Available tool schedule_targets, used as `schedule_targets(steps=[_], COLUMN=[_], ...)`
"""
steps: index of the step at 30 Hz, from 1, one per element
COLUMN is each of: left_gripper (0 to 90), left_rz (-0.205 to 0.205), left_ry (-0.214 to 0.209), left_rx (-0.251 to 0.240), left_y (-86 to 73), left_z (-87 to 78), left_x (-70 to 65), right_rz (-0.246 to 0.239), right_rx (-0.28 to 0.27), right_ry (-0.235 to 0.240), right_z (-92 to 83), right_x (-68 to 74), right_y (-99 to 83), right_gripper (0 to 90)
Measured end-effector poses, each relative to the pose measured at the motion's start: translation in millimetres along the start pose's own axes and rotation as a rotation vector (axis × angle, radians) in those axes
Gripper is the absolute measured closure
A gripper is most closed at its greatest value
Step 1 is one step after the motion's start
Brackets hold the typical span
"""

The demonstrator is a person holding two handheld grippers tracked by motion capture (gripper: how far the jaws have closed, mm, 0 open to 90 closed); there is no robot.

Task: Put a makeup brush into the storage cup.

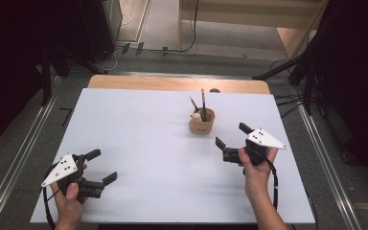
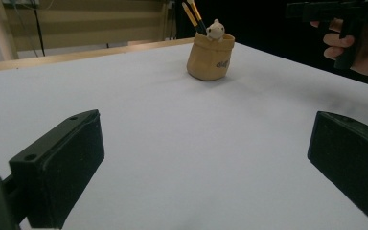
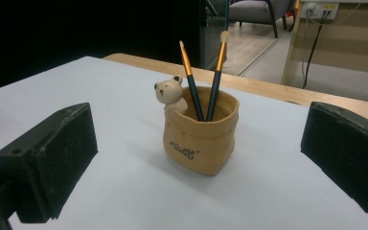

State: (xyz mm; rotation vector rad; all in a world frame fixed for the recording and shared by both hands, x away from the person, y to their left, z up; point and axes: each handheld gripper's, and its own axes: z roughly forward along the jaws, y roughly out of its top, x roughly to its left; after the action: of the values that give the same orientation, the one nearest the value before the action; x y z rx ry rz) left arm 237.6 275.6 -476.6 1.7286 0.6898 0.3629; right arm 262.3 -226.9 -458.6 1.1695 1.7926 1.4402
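A tan bag-shaped holder (image 1: 201,122) stands upright on the white table top (image 1: 143,139), right of the middle. It carries a small bear figure (image 3: 170,92) on its rim and two brushes (image 3: 216,76) that lean inside. My right gripper (image 1: 231,134) is held just right of and nearer than the holder, pointing at it, open, with nothing between its fingers (image 3: 57,148). In the right gripper view the holder (image 3: 200,139) sits farther off, apart from both jaws. My left gripper (image 1: 104,166) rests low at the near left, open and empty, with the holder (image 2: 211,60) far ahead of it.
A wooden strip (image 1: 172,84) runs along the table's far edge. Metal rails (image 1: 24,143) flank the table on both sides. Cables lie on the floor (image 1: 163,48) beyond. The right hand with its gripper (image 2: 338,12) shows at the upper right of the left gripper view.
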Motion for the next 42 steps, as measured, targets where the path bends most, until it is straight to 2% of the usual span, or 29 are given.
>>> schedule_targets(steps=[11, 18, 29, 34, 42], left_gripper=[0.0, 0.0, 0.0, 0.0, 0.0], left_rz=[-0.006, -0.017, -0.019, -0.019, -0.011], left_ry=[0.001, 0.006, 0.009, 0.012, 0.009], left_rx=[-0.002, -0.006, -0.004, -0.001, 0.008], left_y=[-0.1, -1.2, -2.0, -2.5, -2.3], left_z=[-0.3, -2.5, -1.5, -1.8, -0.9], left_x=[-0.3, 2.4, 2.3, 2.9, 2.9], right_rz=[0.010, 0.020, -0.016, -0.001, 0.053], right_rx=[-0.005, 0.009, 0.037, 0.039, 0.043], right_ry=[-0.005, -0.032, -0.056, -0.066, -0.106], right_z=[-22.4, -39.5, -66.2, -78.7, -102.9], right_x=[-5.9, -13.6, -23.2, -30.1, -46.0], right_y=[-12.3, -26.2, -41.1, -49.4, -66.3], right_gripper=[0.0, 0.0, 0.0, 0.0, 0.0])
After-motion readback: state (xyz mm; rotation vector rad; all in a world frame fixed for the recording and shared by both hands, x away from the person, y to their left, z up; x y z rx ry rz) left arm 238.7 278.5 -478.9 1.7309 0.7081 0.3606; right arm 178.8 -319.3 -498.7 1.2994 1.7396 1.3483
